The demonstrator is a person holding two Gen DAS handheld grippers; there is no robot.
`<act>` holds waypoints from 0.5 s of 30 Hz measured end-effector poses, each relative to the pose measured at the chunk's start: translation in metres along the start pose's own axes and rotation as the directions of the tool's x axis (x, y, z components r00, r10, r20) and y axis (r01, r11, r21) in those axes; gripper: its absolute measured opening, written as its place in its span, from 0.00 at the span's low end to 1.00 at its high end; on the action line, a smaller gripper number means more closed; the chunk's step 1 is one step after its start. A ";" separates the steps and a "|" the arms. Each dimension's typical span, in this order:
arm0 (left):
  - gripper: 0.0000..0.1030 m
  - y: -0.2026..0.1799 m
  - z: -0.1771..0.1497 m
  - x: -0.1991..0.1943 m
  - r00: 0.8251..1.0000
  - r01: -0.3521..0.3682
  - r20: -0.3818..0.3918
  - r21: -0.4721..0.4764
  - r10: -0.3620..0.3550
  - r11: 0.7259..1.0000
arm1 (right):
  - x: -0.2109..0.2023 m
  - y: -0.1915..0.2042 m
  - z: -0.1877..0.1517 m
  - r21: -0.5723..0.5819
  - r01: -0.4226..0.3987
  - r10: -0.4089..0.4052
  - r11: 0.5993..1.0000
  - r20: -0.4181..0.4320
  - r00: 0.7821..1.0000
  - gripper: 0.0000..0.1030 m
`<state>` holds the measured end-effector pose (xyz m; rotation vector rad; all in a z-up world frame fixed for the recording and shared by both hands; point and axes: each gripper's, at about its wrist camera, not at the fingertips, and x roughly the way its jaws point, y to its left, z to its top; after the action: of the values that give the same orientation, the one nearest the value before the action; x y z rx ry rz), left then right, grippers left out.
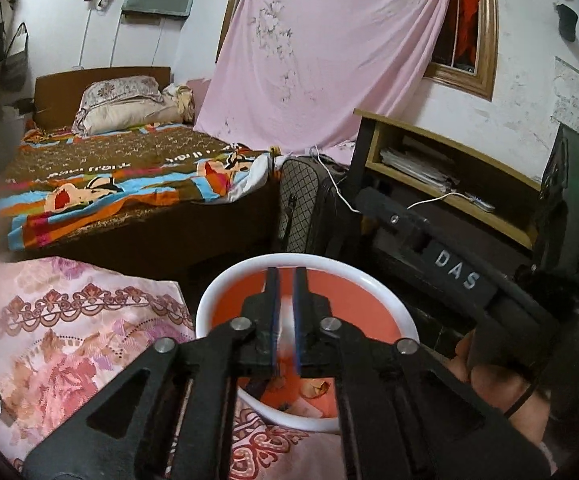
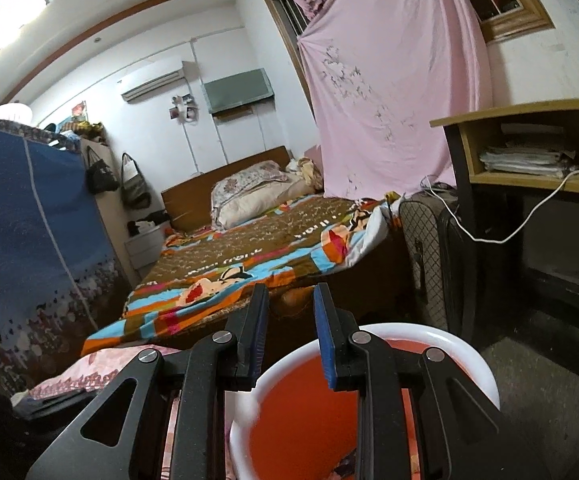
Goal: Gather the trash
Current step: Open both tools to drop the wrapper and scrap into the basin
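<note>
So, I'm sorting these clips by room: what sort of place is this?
Most likely a lived-in bedroom: a bed with pillows, a wall air conditioner, and a fabric wardrobe.

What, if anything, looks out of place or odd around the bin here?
Nothing looks spilled or damaged. The white-rimmed orange plastic bin stands upright by the pink floral cloth, with scraps at its bottom. A white blurred piece sits between the left claw's fingers, over the bin.

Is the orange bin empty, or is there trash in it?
Not empty. In the left wrist view, crumpled scraps lie on the floor of the orange bin, seen past the left hand-held gripper. Most of it stays unfilled.
</note>
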<state>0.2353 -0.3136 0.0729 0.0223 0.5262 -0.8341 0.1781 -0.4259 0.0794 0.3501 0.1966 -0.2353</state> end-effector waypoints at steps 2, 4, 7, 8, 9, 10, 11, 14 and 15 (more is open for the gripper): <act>0.03 0.003 -0.001 0.000 1.000 0.002 -0.002 -0.018 -0.002 1.000 | 0.001 -0.001 0.000 0.004 0.000 0.000 1.000 -0.009 1.000 0.25; 0.06 0.006 -0.001 -0.002 1.000 -0.005 0.001 -0.028 0.005 1.000 | 0.002 -0.001 0.000 0.005 -0.002 0.002 1.000 -0.014 1.000 0.28; 0.08 0.010 0.000 -0.007 0.999 -0.031 0.014 -0.038 0.031 0.999 | 0.002 0.001 0.001 0.003 -0.003 0.003 1.000 -0.016 1.000 0.33; 0.09 0.013 0.000 -0.009 0.999 -0.041 0.017 -0.046 0.042 0.998 | 0.001 0.001 0.000 0.004 -0.004 0.004 1.000 -0.014 1.000 0.36; 0.10 0.016 0.001 -0.012 0.998 -0.051 0.020 -0.056 0.052 0.997 | 0.001 0.001 0.000 0.004 -0.005 0.005 1.000 -0.012 1.000 0.37; 0.11 0.019 0.001 -0.015 0.998 -0.063 0.025 -0.067 0.065 0.996 | 0.001 0.002 0.000 0.005 -0.005 0.005 1.000 -0.010 1.000 0.40; 0.12 0.022 0.001 -0.017 0.997 -0.072 0.029 -0.073 0.074 0.995 | 0.001 0.003 0.000 0.005 -0.006 0.006 1.000 -0.007 1.000 0.42; 0.18 0.032 0.002 -0.027 0.992 -0.113 0.044 -0.095 0.118 0.989 | 0.000 0.006 0.000 -0.002 -0.009 0.009 1.000 0.002 1.000 0.45; 0.22 0.036 0.002 -0.031 0.989 -0.129 0.052 -0.104 0.135 0.986 | -0.001 0.008 0.000 -0.006 -0.012 0.012 1.000 0.008 1.000 0.45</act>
<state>0.2441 -0.2680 0.0822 -0.0587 0.5048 -0.6762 0.1794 -0.4185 0.0824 0.3441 0.1875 -0.2246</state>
